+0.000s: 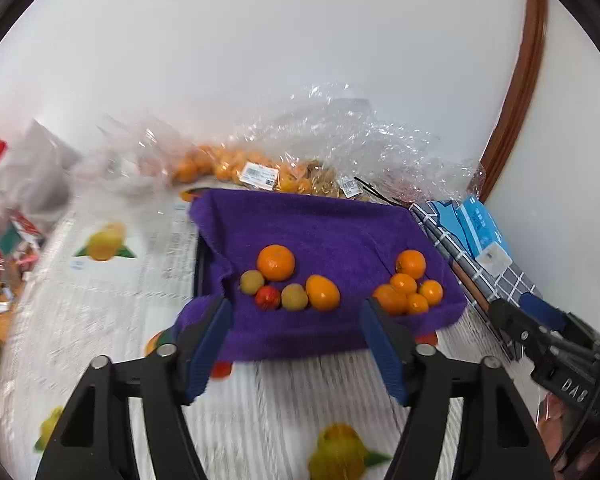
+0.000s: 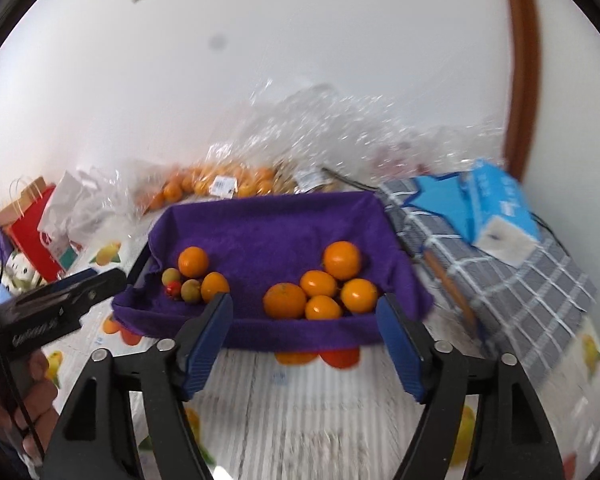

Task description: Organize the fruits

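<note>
A tray lined with a purple towel (image 1: 324, 220) (image 2: 268, 224) holds two fruit groups. The left group has two oranges (image 1: 276, 263), two small brown-green fruits (image 1: 294, 297) and a small red fruit (image 1: 267, 297) (image 2: 173, 288). The right group is several oranges (image 1: 410, 286) (image 2: 320, 284). My left gripper (image 1: 296, 320) is open and empty, just in front of the tray's near edge. My right gripper (image 2: 304, 318) is open and empty, in front of the right group. Each gripper shows at the edge of the other's view.
Clear plastic bags with more oranges (image 1: 220, 168) (image 2: 216, 184) lie behind the tray by the wall. A blue tissue box (image 2: 500, 208) on a grey checked cloth (image 2: 520, 280) is to the right. Red and white bags (image 2: 44, 224) stand at the left. The tablecloth has fruit prints.
</note>
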Demonstrator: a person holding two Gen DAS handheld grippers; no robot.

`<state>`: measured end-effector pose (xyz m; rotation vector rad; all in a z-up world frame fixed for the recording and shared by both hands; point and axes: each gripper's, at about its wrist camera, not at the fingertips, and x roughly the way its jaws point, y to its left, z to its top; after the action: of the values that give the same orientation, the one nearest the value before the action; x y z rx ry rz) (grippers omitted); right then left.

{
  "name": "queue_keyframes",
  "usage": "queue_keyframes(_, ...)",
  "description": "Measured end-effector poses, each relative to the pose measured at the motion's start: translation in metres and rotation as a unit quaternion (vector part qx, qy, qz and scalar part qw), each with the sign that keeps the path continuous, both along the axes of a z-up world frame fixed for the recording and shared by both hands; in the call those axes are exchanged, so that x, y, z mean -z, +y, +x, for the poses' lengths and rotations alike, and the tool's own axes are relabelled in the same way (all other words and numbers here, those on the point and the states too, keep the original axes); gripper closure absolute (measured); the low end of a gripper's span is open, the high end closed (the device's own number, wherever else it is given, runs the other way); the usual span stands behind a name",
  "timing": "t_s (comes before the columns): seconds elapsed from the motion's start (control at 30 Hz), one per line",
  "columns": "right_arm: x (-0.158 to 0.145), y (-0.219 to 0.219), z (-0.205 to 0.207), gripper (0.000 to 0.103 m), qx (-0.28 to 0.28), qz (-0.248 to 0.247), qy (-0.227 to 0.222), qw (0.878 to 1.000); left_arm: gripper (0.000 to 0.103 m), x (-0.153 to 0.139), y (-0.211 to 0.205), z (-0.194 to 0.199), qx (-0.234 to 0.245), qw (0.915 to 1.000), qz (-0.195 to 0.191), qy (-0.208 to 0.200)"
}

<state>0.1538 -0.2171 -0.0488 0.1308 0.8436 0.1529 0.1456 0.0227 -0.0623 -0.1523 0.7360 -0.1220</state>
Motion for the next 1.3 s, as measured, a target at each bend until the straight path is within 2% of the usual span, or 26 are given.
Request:
queue_keyframes(0.17, -0.026, -0.01, -0.039, 0.027, 0.036, -0.031, -0.012, 0.999, 0.02, -0.019, -0.009, -0.044, -0.008, 0.9993, 0.027, -0.023)
queue_keyframes(0.2, -0.03, -0.012, -0.047, 0.02, 0.038, -0.036, -0.018, 0.998, 0.019, -0.022, -0.01, -0.05, -0.01, 0.9992, 0.029, -0.025)
queue_keyframes(0.37, -0.05, -0.021, -0.081, 0.004, 0.049, -0.035, -0.04, 0.997, 0.014, -0.035, -0.017, -0.077, -0.009, 0.9992, 0.026, -0.028)
queue_keyframes(0.63, -0.055, -0.026, -0.104, 0.004, 0.054, -0.015, -0.032, 0.998, 0.013, -0.042, -0.021, -0.099, -0.018, 0.9986, 0.034, -0.036)
queue_keyframes(1.3, -0.058, -0.019, -0.114, 0.004, 0.046, -0.022, -0.029, 0.998, 0.013, -0.047, -0.018, -0.106, -0.022, 0.9985, 0.035, -0.035)
